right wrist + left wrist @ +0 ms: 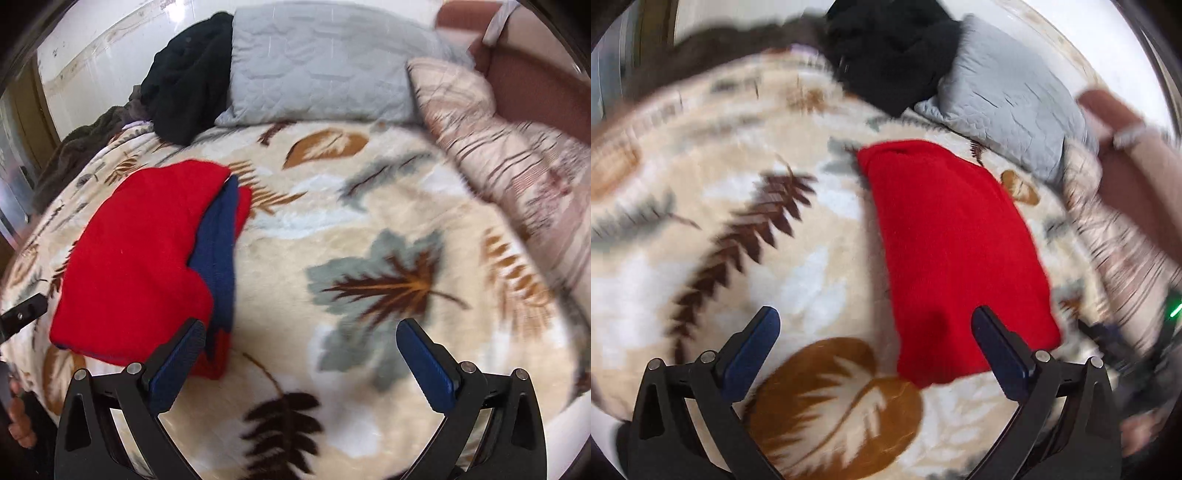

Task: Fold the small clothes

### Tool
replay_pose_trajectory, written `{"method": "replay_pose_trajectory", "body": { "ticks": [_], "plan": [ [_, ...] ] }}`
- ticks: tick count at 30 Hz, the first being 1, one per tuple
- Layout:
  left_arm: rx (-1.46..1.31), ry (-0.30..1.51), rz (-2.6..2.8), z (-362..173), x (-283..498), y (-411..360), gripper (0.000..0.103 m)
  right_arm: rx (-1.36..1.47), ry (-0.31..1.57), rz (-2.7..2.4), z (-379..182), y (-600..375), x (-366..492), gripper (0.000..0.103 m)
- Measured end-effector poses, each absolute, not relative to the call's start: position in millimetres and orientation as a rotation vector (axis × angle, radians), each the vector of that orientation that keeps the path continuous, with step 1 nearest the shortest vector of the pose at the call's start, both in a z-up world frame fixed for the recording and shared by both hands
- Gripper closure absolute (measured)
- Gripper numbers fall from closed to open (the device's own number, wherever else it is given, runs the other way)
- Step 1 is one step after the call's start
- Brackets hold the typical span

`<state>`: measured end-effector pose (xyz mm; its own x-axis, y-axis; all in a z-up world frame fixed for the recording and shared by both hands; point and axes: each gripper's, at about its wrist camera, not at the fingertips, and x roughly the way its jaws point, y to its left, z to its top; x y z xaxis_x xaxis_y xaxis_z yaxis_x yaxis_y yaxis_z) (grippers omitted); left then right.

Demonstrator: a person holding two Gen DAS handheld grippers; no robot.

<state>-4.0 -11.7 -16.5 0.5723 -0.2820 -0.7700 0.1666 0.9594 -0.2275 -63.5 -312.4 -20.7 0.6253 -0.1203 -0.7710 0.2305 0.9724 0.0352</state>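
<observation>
A folded red knit garment [953, 251] lies on the leaf-patterned blanket [738, 229]. In the right wrist view the red garment [140, 258] shows a dark blue layer [221, 243] along its right edge. My left gripper [875, 325] is open and empty, its right fingertip over the garment's near end. My right gripper [301, 336] is open and empty, just right of the garment's near corner, above the blanket [369, 221].
A grey quilted pillow [317, 66], a black garment heap [184, 81] and a striped beige pillow [498, 147] lie at the far side of the bed. A dark brown blanket [77, 147] lies at the far left. The other gripper's tip [22, 314] shows at the left edge.
</observation>
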Motion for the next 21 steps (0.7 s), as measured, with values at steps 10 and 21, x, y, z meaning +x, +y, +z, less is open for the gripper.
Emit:
{"method": "replay_pose_trajectory", "body": {
  "ticks": [10, 21],
  "plan": [
    [0.093, 0.816, -0.161, -5.3, -35.3, -33.3, 0.000, 0.103, 0.820, -0.250, 1.4, -312.1, -88.6, 0.000],
    [0.075, 0.811, -0.175, 2.5, -53.8, -36.2, 0.000, 0.119, 0.804, -0.245, 6.8, -306.0, -96.5, 0.000]
  ]
}}
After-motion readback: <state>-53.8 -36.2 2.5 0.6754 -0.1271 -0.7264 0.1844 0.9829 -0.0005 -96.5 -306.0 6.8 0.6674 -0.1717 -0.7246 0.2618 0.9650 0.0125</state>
